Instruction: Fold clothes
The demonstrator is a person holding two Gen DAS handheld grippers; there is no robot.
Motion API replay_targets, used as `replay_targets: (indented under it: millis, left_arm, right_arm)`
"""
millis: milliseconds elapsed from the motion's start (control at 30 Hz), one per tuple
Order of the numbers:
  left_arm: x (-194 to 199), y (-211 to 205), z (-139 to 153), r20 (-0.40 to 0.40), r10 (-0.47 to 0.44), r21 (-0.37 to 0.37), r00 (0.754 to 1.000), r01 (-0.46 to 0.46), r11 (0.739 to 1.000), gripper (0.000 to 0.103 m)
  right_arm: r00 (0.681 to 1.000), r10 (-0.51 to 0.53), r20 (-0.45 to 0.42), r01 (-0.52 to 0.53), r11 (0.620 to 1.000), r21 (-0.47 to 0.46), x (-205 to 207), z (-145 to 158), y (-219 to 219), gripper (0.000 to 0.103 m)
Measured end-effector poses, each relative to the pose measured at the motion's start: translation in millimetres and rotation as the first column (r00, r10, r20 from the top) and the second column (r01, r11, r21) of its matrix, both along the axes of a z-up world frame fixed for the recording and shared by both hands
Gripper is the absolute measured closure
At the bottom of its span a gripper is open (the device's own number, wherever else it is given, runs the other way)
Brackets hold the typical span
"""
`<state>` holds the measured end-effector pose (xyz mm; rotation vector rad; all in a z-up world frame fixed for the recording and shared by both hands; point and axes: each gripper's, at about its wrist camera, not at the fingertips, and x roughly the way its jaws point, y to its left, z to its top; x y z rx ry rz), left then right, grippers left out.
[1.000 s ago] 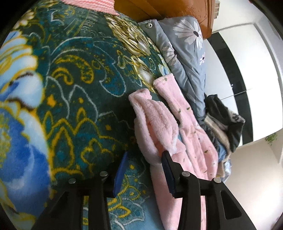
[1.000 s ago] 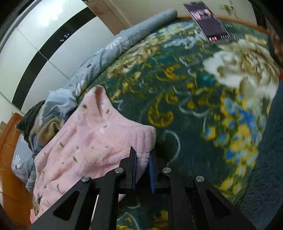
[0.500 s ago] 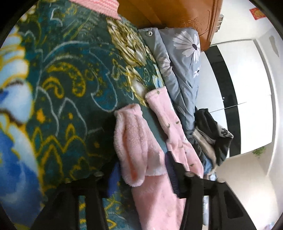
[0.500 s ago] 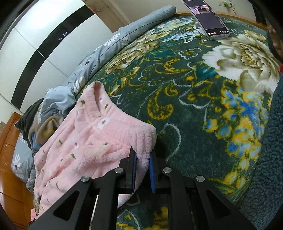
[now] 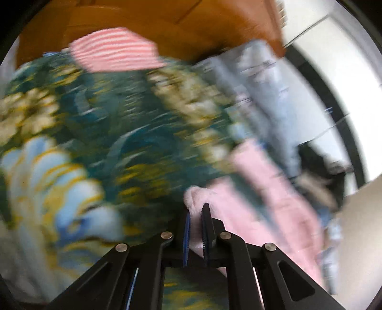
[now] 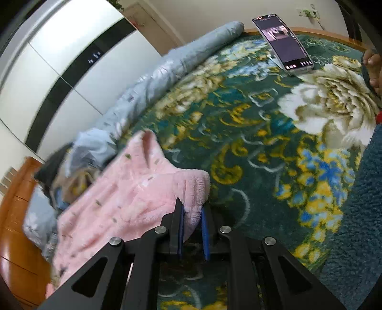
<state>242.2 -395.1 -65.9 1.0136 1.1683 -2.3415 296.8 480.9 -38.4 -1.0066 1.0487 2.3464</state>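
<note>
A pink fleece garment (image 6: 133, 190) with small dark specks lies on a dark green flowered blanket (image 6: 250, 133). My right gripper (image 6: 192, 209) is shut on its near corner, which folds over the blue pads. In the blurred left wrist view, the pink fleece garment (image 5: 274, 202) runs down the right side. My left gripper (image 5: 197, 211) is closing its jaws on a fluffy cuff-like end, and the pads press the fabric between them. The flowered blanket (image 5: 133, 133) fills the left of that view.
A rolled grey flowered quilt (image 6: 167, 71) lines the blanket's far edge, with a pile of dark clothes (image 6: 52, 167) at its end. A phone (image 6: 284, 43) stands propped at the back. A striped pink cloth (image 5: 114, 50) lies by the wooden headboard (image 5: 167, 19). A person's hand (image 6: 372, 64) shows at right.
My left gripper went from wide open beside the pink cuff to closed on it, and it swung upward so the headboard came into view. The right gripper kept its grip and place.
</note>
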Motion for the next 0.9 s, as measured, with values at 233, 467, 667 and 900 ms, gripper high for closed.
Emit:
replay_targets:
  millis: [233,467,667,900]
  left_arm:
    - [6.8,-7.7,-12.1,0.027,0.001,0.001,1.000,-0.001,1.000,0.094]
    - [-17.9,4.1,22.3,0.039,-0.102,-0.116,0.994,0.106,0.988,0.086]
    - [-51.6,9.0,35.1,0.060,-0.194,-0.196,0.979,0.202,0.960,0.061]
    - [-109.8,13.0,3.3,0.136,-0.300,-0.134,0.944,0.317,0.939,0.061]
  right_arm:
    - [0.999,-0.022,0.034,0.024,0.998,-0.059,1.3,-19.0,7.2,0.090]
    - [0.997,0.003,0.075,-0.002,1.000,-0.015,0.9,-11.9,1.5,0.087]
    - [0.984,-0.089,0.157,0.051,0.971,0.233,1.8,30.0,-13.6,0.079]
    - [0.988,0.106,0.110,-0.130,0.960,0.250,-57.3,50.6,-68.2,0.075]
